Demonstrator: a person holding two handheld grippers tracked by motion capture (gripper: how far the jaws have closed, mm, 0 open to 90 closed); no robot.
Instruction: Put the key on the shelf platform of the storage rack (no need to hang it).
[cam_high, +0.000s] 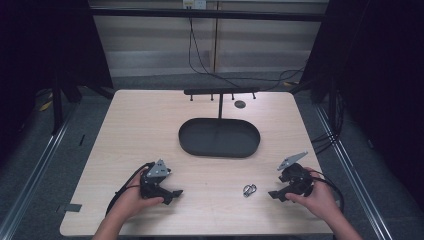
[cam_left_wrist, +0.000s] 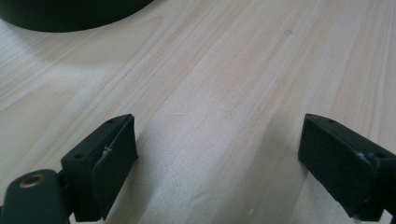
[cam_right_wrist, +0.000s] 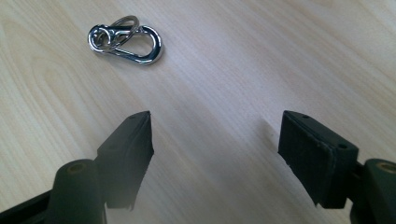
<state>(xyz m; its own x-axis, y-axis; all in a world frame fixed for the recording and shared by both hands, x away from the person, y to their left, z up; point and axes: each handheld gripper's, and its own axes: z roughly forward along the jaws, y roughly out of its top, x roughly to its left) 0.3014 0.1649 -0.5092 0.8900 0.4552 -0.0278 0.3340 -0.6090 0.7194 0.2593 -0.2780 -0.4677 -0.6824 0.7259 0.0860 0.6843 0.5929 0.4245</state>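
Item: small chrome snap-hook carabiner with key ring (cam_right_wrist: 126, 39), flat on pale wooden desk (cam_high: 150, 125) before black oval tray (cam_high: 220, 137); right gripper (cam_right_wrist: 215, 140) nearest, both grippers' fingers wide apart, empty; advise straddling hook's narrow width, descending squarely.

Left gripper (cam_left_wrist: 217, 161) gapes over bare table (cam_left_wrist: 224, 84) (dark tray (cam_left_wrist: 70, 14) beyond).

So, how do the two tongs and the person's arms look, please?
Both tongs, left and right, are black, each with a grey three-cornered plate on top and a black cable trailing back. Seen close, the pads are flat black blocks with small screw holes; a brass-coloured insert sits at a joint. No sleeves are visible on the forearms.
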